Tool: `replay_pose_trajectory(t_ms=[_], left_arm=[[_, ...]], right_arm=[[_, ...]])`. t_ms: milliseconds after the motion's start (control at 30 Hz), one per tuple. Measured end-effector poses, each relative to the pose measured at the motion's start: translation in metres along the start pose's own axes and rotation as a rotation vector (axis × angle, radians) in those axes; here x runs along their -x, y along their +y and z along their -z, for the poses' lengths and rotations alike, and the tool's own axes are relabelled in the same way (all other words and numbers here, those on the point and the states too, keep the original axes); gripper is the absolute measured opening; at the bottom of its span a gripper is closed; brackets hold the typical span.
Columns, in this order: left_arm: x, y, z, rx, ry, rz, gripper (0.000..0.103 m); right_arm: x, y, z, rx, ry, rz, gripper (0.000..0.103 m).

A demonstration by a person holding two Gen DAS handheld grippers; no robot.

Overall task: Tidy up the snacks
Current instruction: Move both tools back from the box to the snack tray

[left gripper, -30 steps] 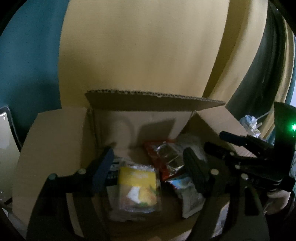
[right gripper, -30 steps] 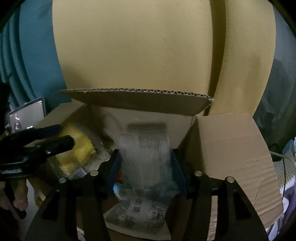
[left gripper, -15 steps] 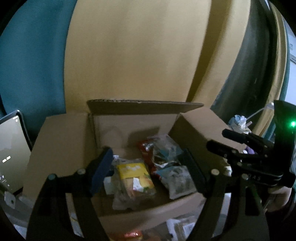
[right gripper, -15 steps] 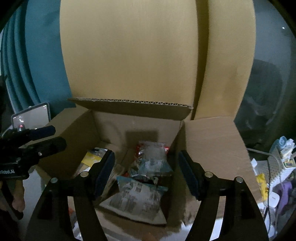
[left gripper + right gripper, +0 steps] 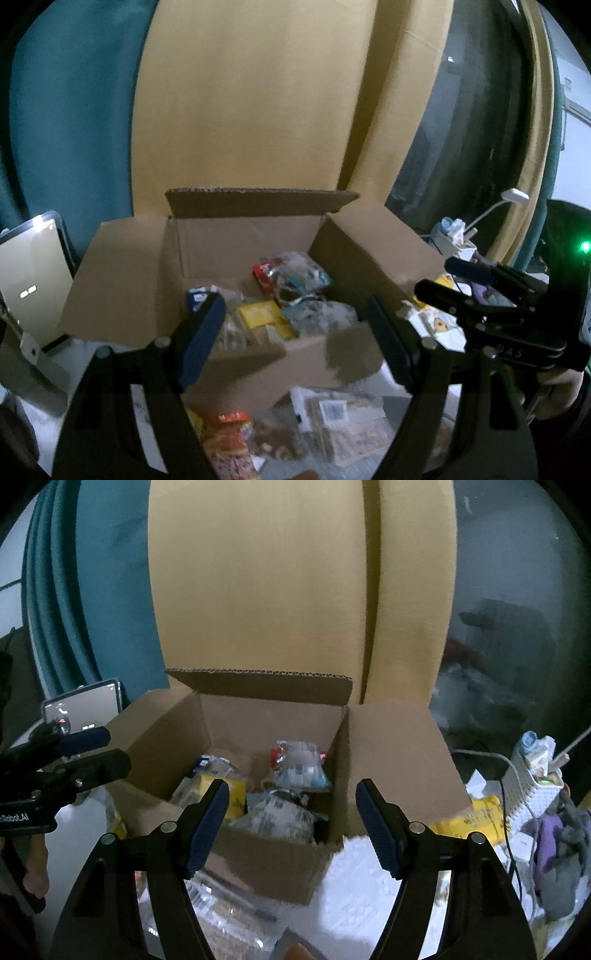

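We held the left gripper (image 5: 295, 339) and the right gripper (image 5: 291, 825) wide apart and empty, both in front of the cardboard box (image 5: 266, 864). The snack packets (image 5: 291, 775) lay inside it toward its far right corner, their labels too blurred to read. More packets (image 5: 332, 417) lay on the bench (image 5: 362, 893) by the box's near wall, partly cut off by our gripper arms.

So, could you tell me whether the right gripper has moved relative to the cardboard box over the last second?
Yes. The right gripper has pulled back out of the cardboard box, whose near wall now lies between its fingers.
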State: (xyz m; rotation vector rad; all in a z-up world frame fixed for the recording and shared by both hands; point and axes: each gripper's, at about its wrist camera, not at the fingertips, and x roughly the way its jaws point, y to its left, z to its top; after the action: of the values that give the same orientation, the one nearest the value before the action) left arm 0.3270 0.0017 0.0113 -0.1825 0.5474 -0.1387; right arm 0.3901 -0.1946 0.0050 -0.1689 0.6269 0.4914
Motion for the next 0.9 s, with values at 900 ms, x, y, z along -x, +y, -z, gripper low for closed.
replay_pose_trajectory(t_ms=[900], left_arm=[[0.031,-0.053,0.118,0.036,0.145,-0.043,0.08]], right_arm=[[0.051,-0.016,0.108,-0.005,0.106,-0.046,0.074]])
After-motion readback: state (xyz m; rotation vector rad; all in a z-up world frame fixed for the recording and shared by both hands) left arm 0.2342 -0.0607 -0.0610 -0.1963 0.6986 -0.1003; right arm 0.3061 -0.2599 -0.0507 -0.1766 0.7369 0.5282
